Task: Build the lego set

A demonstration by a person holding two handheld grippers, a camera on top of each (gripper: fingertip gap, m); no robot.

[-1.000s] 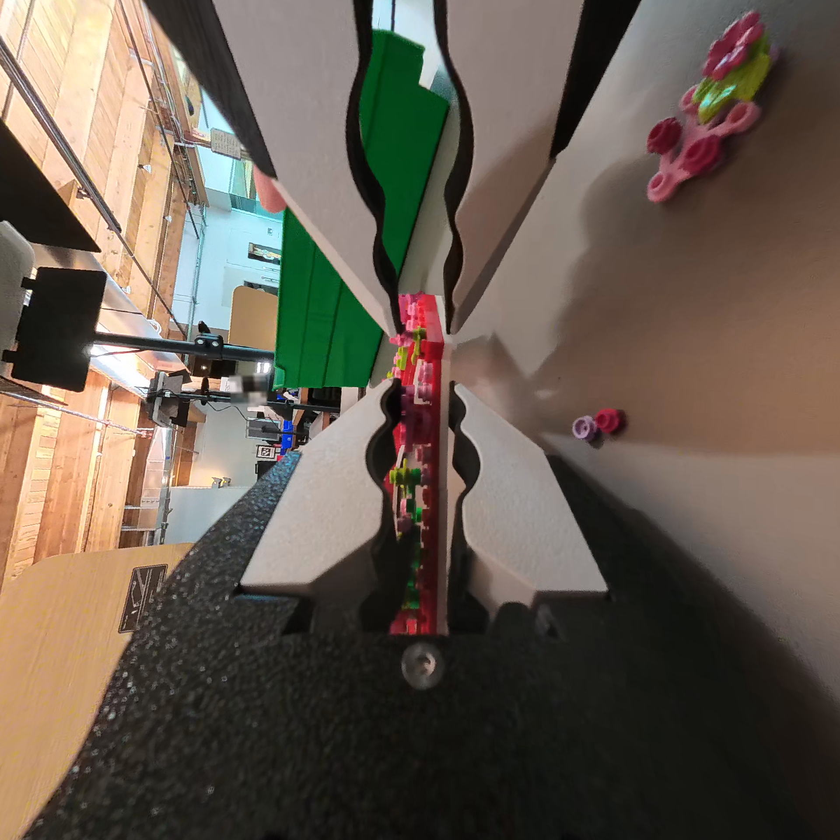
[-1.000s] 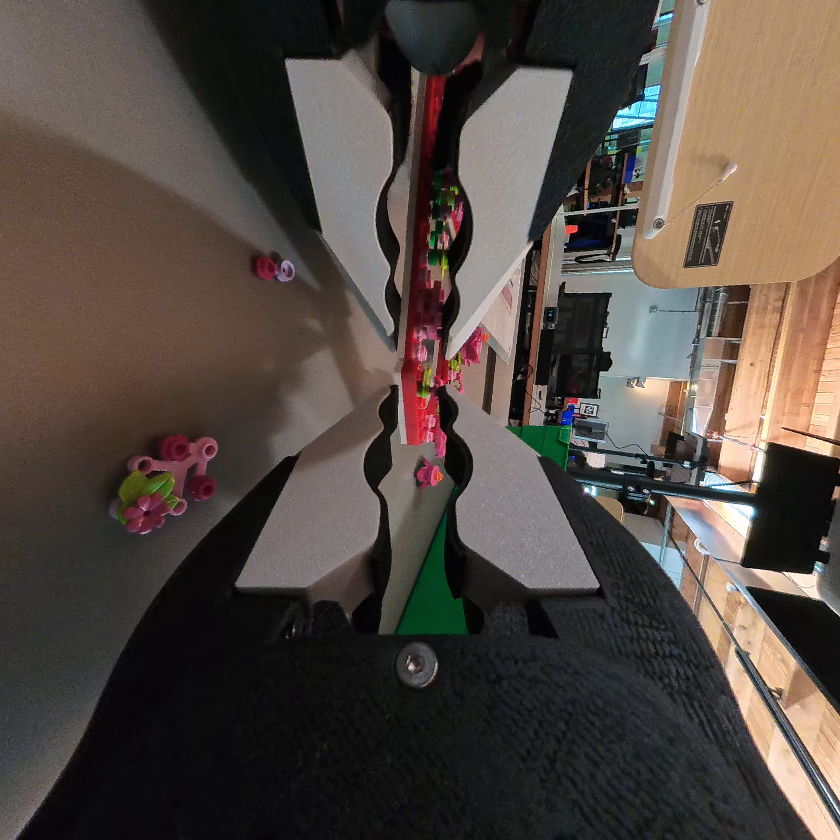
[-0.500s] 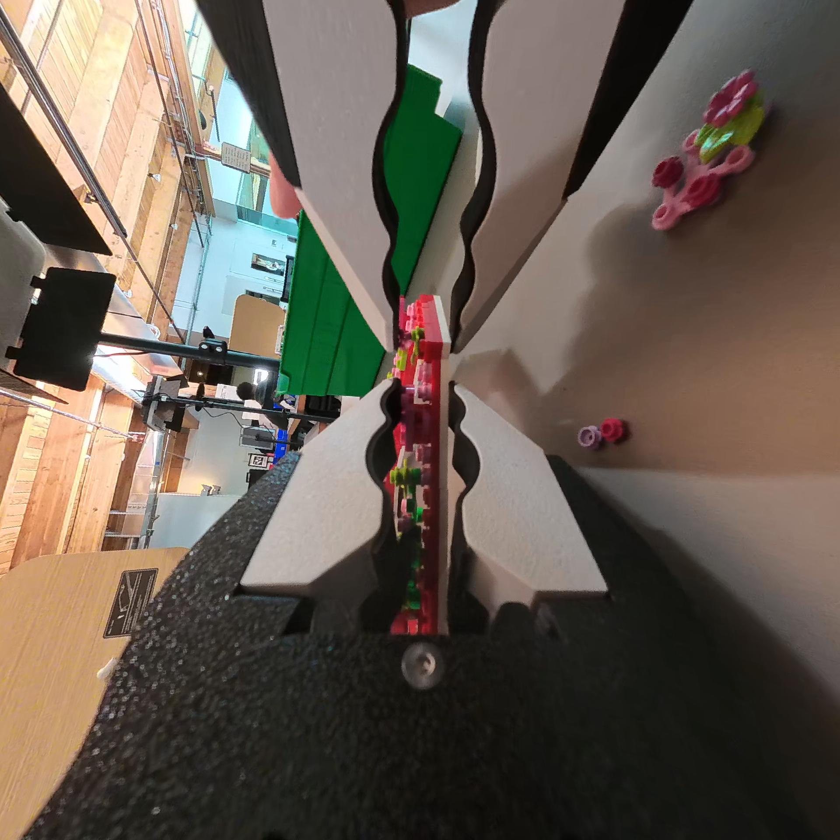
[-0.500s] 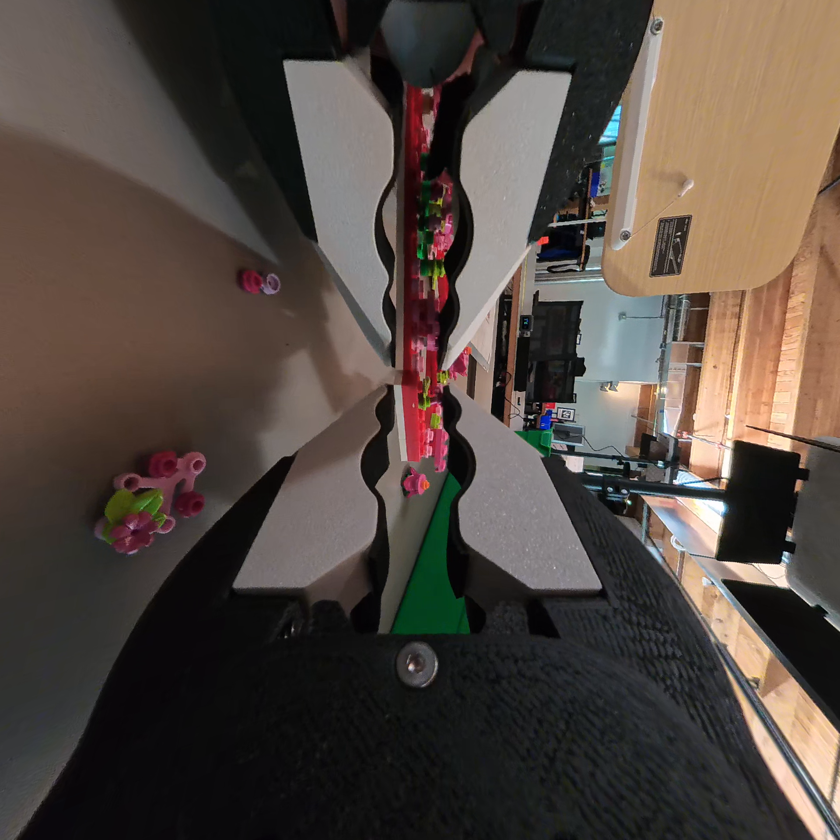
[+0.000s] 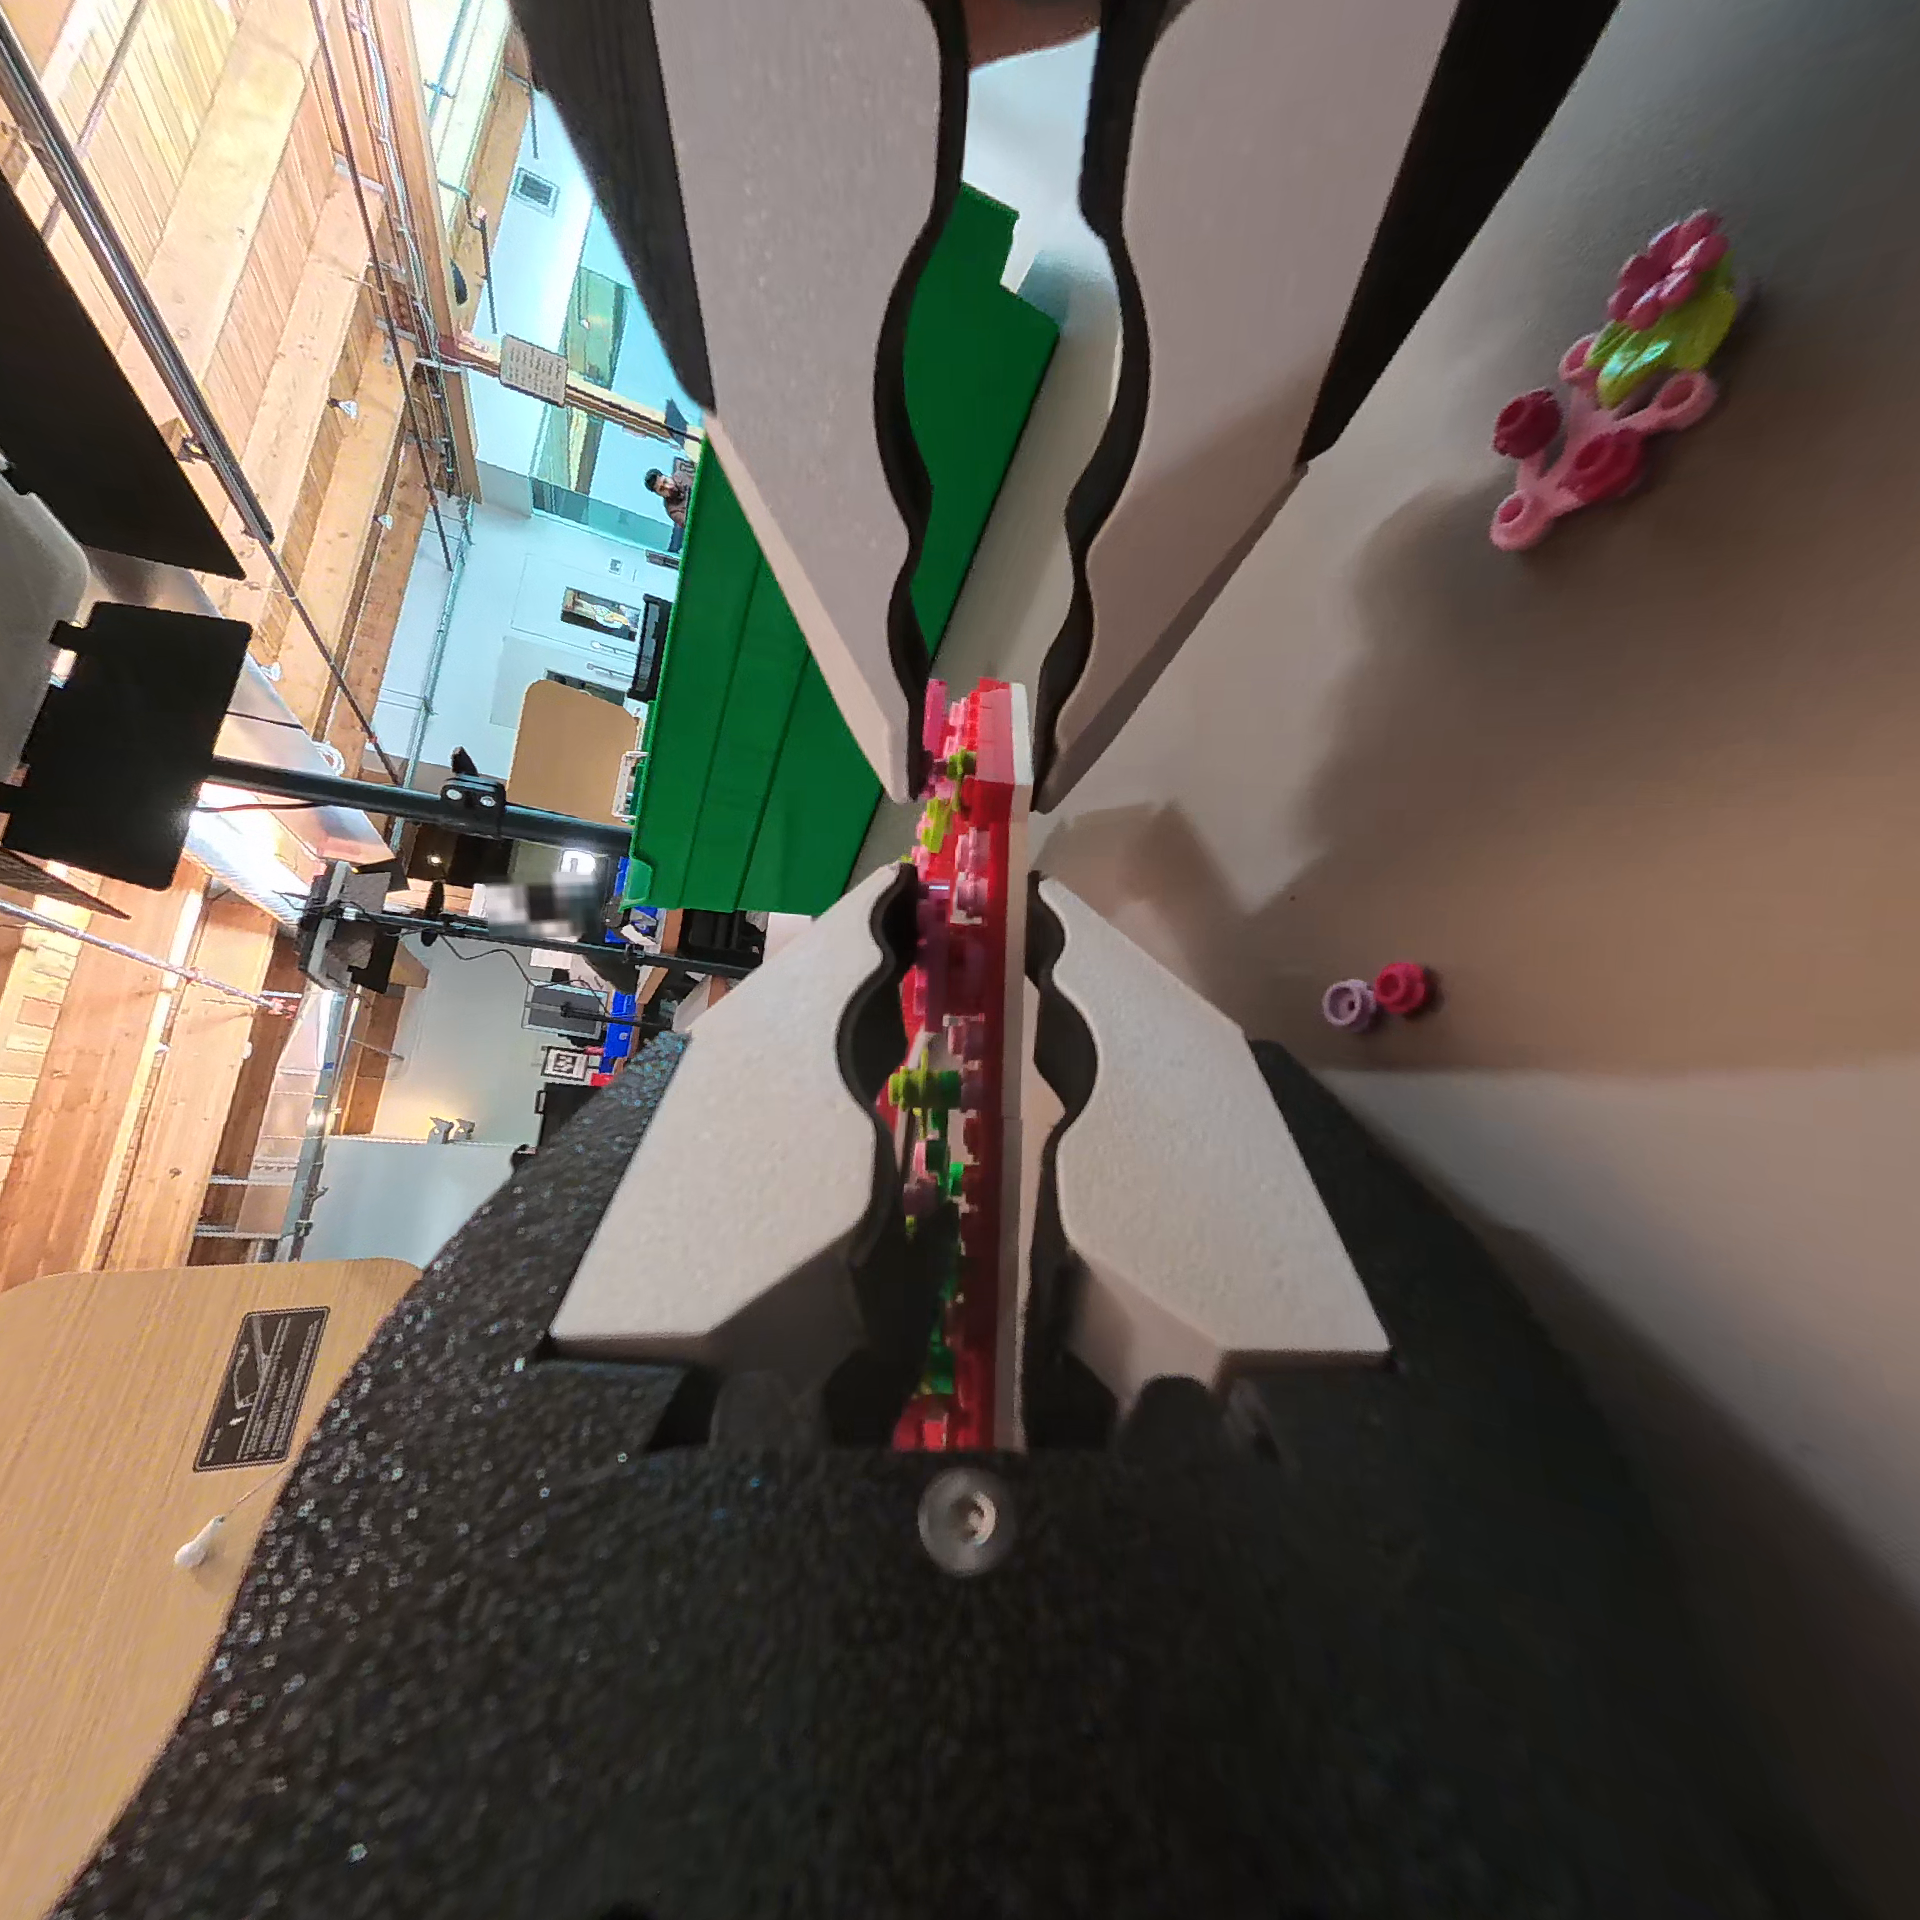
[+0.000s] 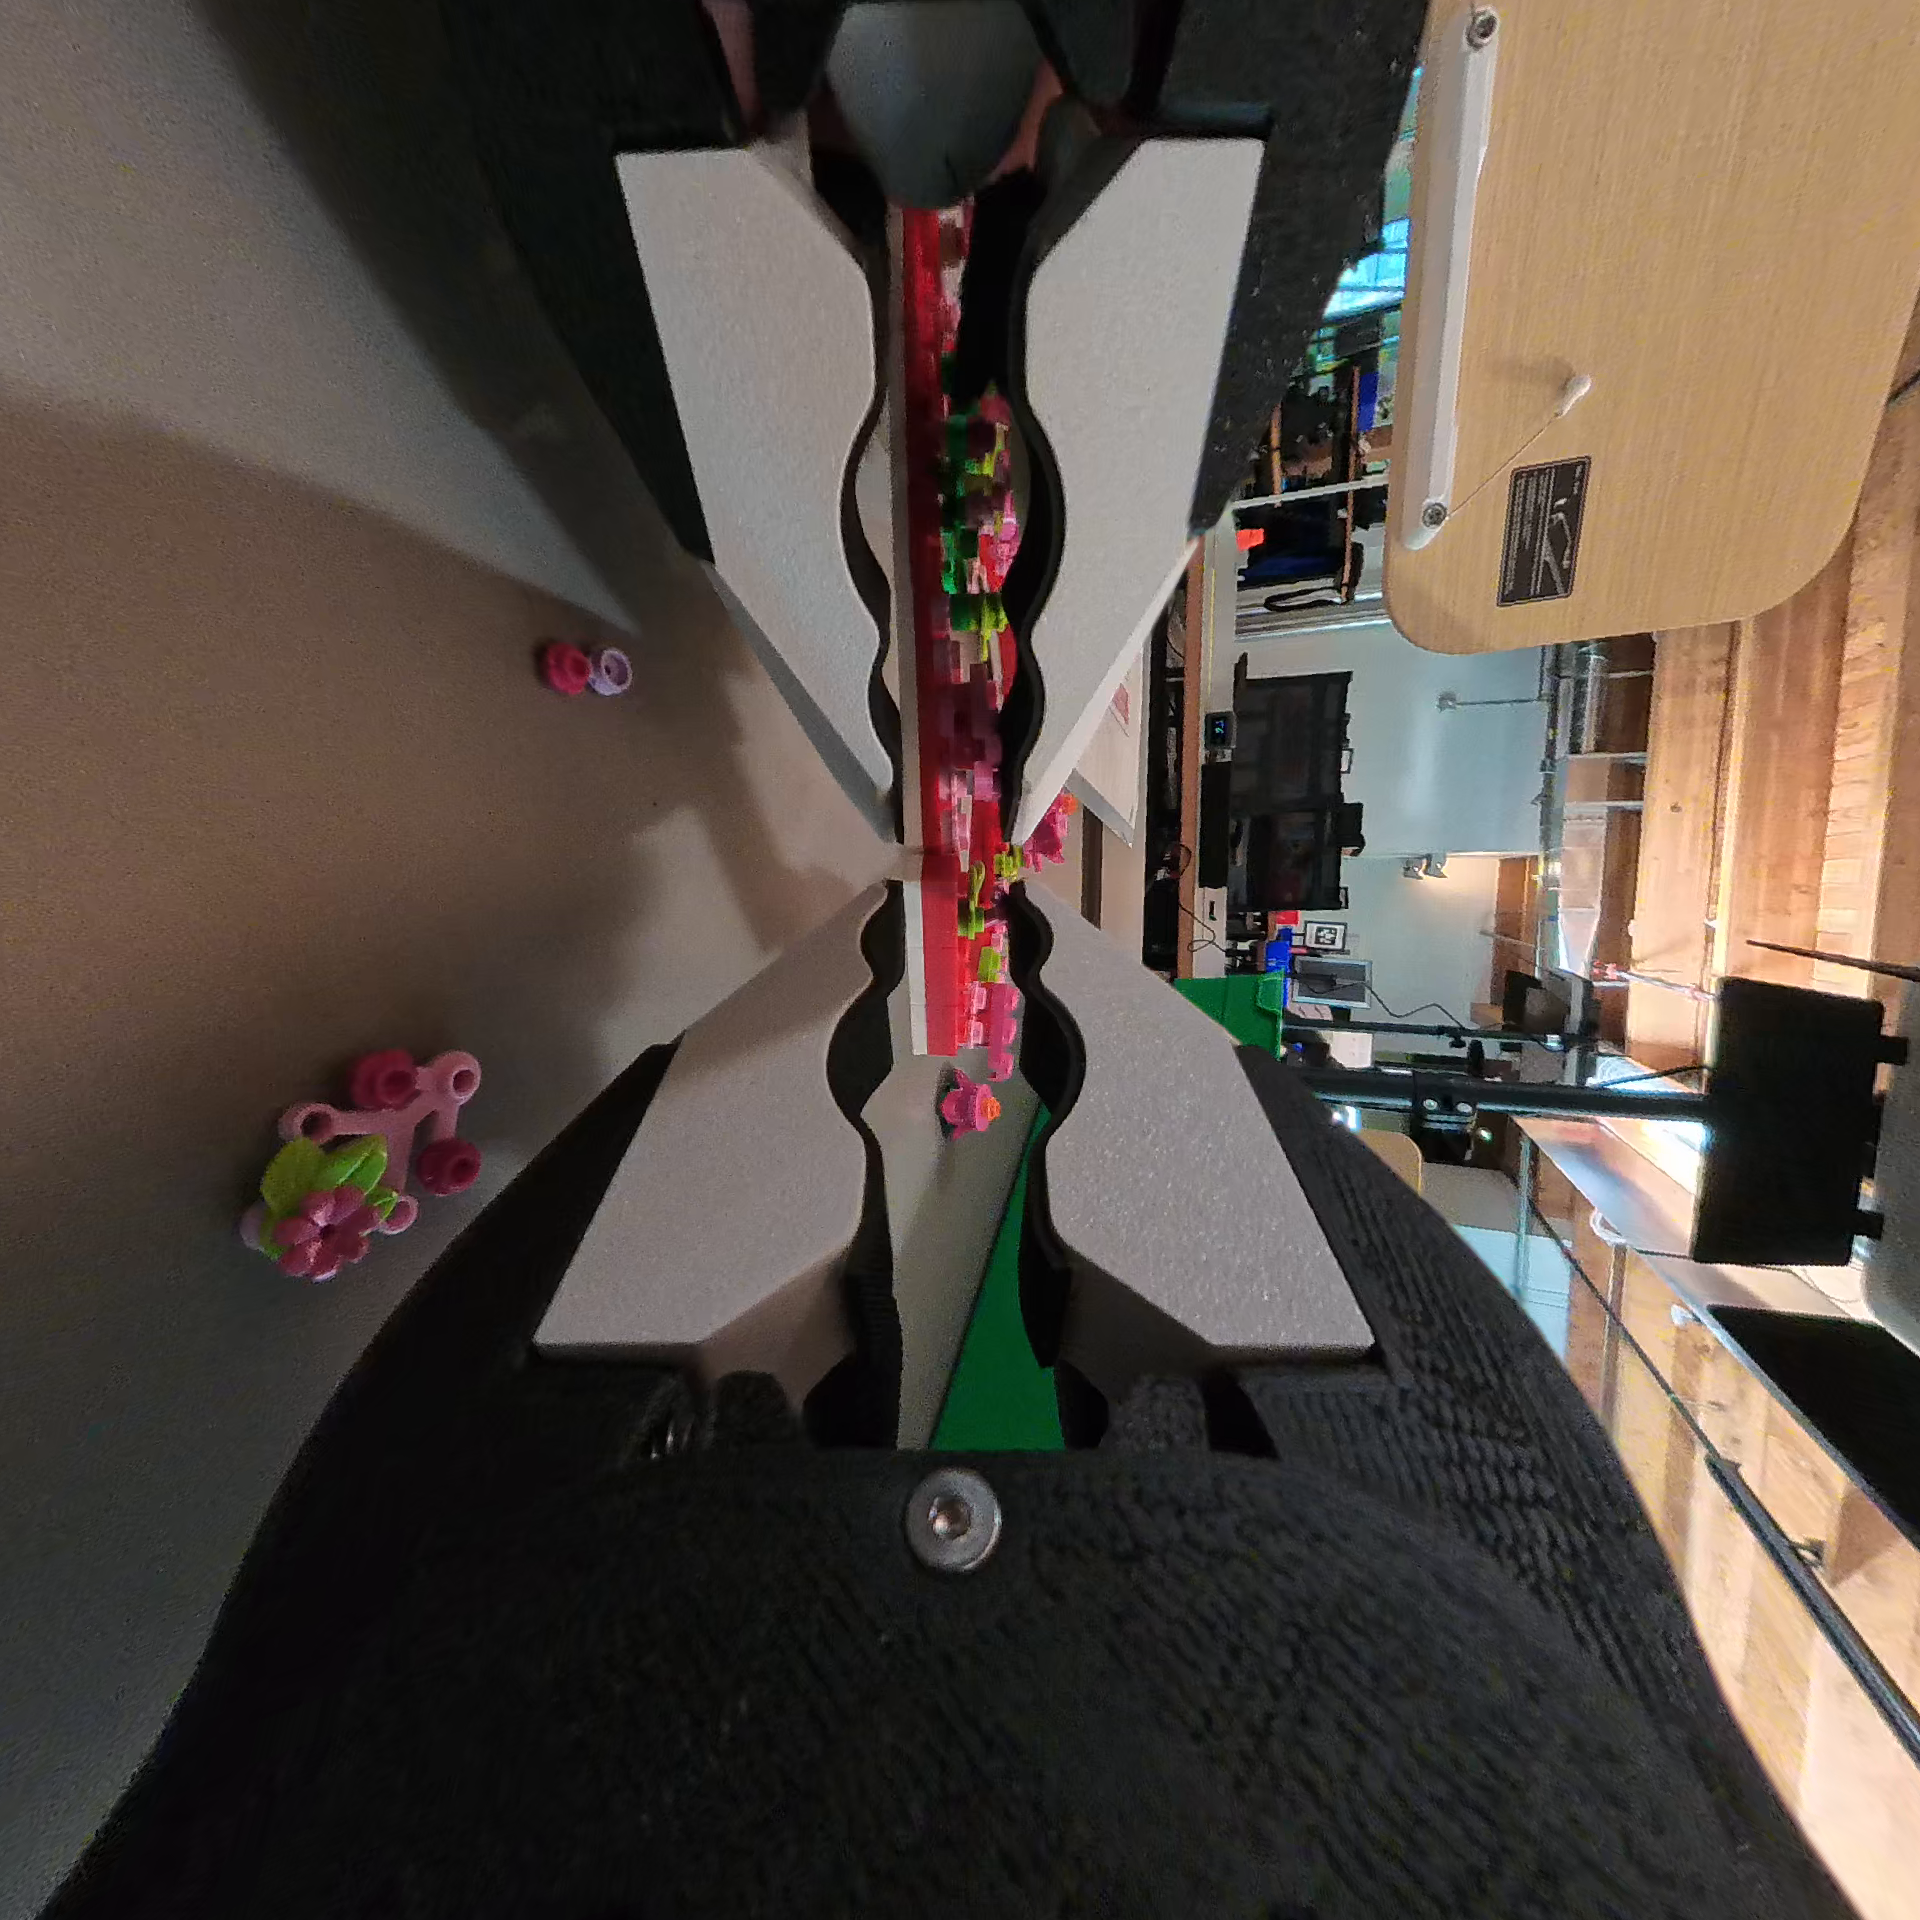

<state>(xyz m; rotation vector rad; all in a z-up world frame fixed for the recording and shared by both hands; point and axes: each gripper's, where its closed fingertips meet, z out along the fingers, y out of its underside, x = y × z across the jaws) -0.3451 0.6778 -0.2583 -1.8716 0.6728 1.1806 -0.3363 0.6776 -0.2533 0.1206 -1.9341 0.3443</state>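
Left wrist view: my left gripper [image 5: 961, 894] is clamped on the red lego plate [image 5: 987, 1039], which runs edge-on between the fingers from 6 o'clock up past the tips. Studded side with pink and lime flower pieces faces 9 o'clock, flat back faces 3 o'clock. My right gripper [image 5: 982, 769] comes in from 12 o'clock, tips meeting the plate's far end; fingers close on it, but I can't tell if it's gripping. Green baseplate [image 5: 769, 748] sits behind at 10 o'clock. On the tabletop [image 5: 1558, 790]: pink flower cluster [image 5: 1621, 384] at 2 o'clock, two small round studs [image 5: 1382, 997] at 3 o'clock, touching each other.

Right wrist view: plate end [image 6: 935, 977] sits just inside the tips of the right gripper [image 6: 951, 904]; a loose pink flower [image 6: 966, 1103] lies just below it.
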